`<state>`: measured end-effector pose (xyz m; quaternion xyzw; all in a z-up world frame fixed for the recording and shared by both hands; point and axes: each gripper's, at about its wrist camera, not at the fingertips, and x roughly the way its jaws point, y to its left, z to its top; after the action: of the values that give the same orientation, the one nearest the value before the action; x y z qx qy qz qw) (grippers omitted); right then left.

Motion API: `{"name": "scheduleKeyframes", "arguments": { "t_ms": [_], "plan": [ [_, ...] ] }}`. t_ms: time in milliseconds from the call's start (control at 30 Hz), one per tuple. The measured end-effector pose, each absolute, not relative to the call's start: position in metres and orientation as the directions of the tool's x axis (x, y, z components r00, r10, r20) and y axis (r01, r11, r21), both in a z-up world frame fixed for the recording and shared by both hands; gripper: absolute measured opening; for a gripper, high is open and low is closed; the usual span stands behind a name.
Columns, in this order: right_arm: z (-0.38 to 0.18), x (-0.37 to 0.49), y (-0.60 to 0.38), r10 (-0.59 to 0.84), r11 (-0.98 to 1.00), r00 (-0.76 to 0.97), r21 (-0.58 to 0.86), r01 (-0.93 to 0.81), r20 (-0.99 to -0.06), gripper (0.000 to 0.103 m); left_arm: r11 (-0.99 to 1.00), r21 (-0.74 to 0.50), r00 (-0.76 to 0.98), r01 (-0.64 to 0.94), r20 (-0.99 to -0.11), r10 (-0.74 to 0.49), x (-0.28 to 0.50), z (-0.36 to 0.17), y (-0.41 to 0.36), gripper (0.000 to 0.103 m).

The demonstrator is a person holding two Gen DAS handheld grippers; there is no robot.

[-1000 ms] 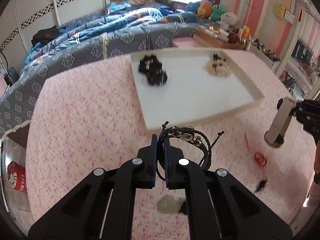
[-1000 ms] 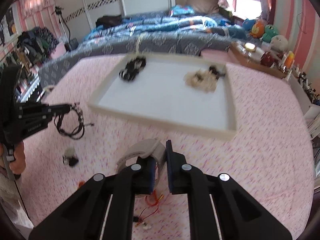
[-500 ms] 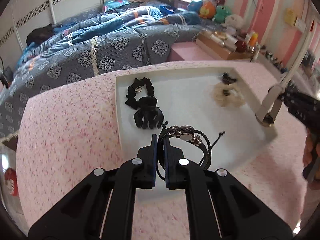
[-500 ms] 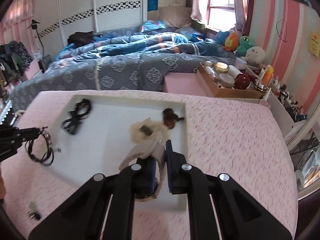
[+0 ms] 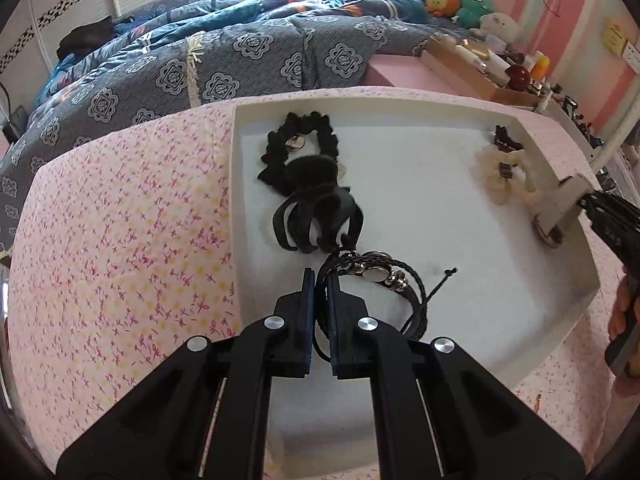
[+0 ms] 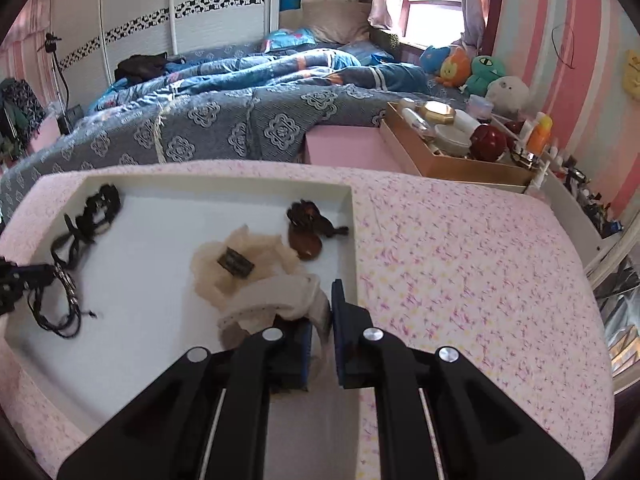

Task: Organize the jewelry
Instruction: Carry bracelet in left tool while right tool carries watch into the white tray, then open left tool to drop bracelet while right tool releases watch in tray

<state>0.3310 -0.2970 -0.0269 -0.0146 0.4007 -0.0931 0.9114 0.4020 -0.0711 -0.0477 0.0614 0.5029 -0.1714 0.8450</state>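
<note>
Starting at my left: my left gripper [image 5: 318,280] is pinched tight on a black braided bracelet [image 5: 380,276], the cords nipped between the pads while the loop with its metal beads hangs out to the right, over the white floor of the tray [image 5: 236,184] and just in front of a black claw clip [image 5: 316,216] and a black scrunchie [image 5: 300,148] that already lie there. The bracelet looks light and floppy — I judge it will sag and swing from a single pinch, and its loose cord end could snag on the clip's teeth, so a hold on the cords beside the beads seems right. Further right lie a cream scrunchie [image 6: 240,264] and a dark brown hair piece [image 6: 306,228], near the tray's far right corner. My right gripper [image 6: 330,308] is clamped on a pale watch strap [image 6: 276,300], which curves up over the cream scrunchie; the strap looks springy and smooth, likely to slip if gripped near its tip, and I would guess the watch head is its heavy end. The watch face itself is hard to make out — in the left view only a dark edge shows under the strap [image 5: 560,208], and whether the strap touches the scrunchie beneath I cannot tell. The tray's near edge is hidden behind my own fingers.
</note>
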Motion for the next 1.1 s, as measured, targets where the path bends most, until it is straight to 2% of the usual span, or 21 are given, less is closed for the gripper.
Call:
{"name": "scheduleKeyframes", "arguments": {
  "t_ms": [367, 467, 500, 567, 667, 733, 800, 967, 1100],
  "plan": [
    [-0.028, 0.331, -0.294, -0.193, 0.980, 0.604, -0.118, 0.162, -0.773, 0.013, 0.950, -0.049, 0.439, 0.309, -0.879, -0.188, 0.402, -0.054, -0.073, 0.010],
    [-0.029, 0.332, -0.294, -0.196, 0.979, 0.583, -0.122, 0.165, -0.788, 0.016, 0.950, -0.049, 0.444, 0.309, -0.876, -0.190, 0.398, -0.052, -0.074, 0.027],
    [-0.030, 0.332, -0.295, -0.185, 0.980, 0.566, -0.109, 0.165, -0.804, 0.022, 0.948, -0.048, 0.448, 0.315, -0.873, -0.193, 0.395, -0.050, -0.076, 0.037],
    [-0.031, 0.330, -0.295, -0.186, 0.980, 0.551, -0.114, 0.162, -0.813, 0.028, 0.945, -0.046, 0.451, 0.323, -0.871, -0.196, 0.390, -0.047, -0.077, 0.043],
    [-0.030, 0.328, -0.292, -0.178, 0.983, 0.537, -0.123, 0.136, -0.824, 0.033, 0.943, -0.037, 0.456, 0.332, -0.868, -0.195, 0.382, -0.044, -0.080, 0.054],
    [-0.028, 0.325, -0.288, -0.170, 0.985, 0.533, -0.123, 0.123, -0.829, 0.039, 0.942, -0.031, 0.465, 0.333, -0.864, -0.192, 0.376, -0.041, -0.082, 0.071],
    [-0.025, 0.322, -0.283, -0.182, 0.983, 0.538, -0.144, 0.112, -0.823, 0.050, 0.943, -0.040, 0.472, 0.332, -0.858, -0.202, 0.372, -0.037, -0.081, 0.077],
    [-0.015, 0.313, -0.279, -0.169, 0.985, 0.558, -0.133, 0.106, -0.813, 0.051, 0.938, -0.074, 0.475, 0.339, -0.847, -0.239, 0.360, -0.028, -0.078, 0.078],
    [-0.002, 0.300, -0.278, -0.161, 0.987, 0.598, -0.114, 0.115, -0.785, 0.063, 0.938, -0.078, 0.502, 0.339, -0.828, -0.250, 0.348, -0.017, -0.075, 0.088]
  ]
}}
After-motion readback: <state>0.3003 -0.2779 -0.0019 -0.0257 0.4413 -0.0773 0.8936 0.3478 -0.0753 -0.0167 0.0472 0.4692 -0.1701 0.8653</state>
